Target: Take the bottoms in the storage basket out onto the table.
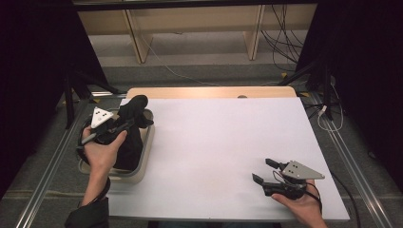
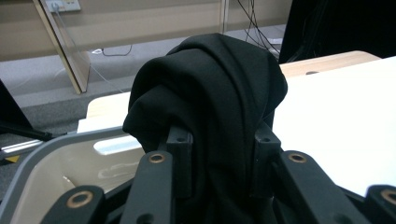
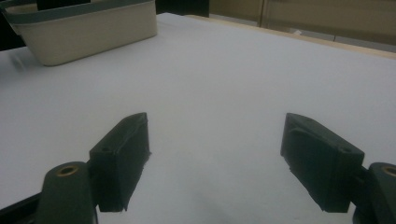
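Observation:
A bunched black cloth [image 1: 132, 124] rises out of a cream basin with a grey rim [image 1: 144, 159] at the table's left edge. My left gripper [image 1: 129, 124] is shut on the cloth; in the left gripper view both pads press a thick fold of the cloth [image 2: 210, 98] between them, above the basin's rim [image 2: 51, 147]. My right gripper [image 1: 264, 170] rests low near the front right of the white table top [image 1: 214, 142]. Its jaws stand wide open [image 3: 215, 161] with nothing between them, and the basin [image 3: 88, 28] lies far ahead of it.
Bare wood [image 1: 209, 92] shows along the table's far edge beyond the white sheet. Metal rails [image 1: 47, 171] run along both sides of the table. Cables [image 1: 280, 42] and shelf legs [image 1: 135, 38] lie on the floor behind.

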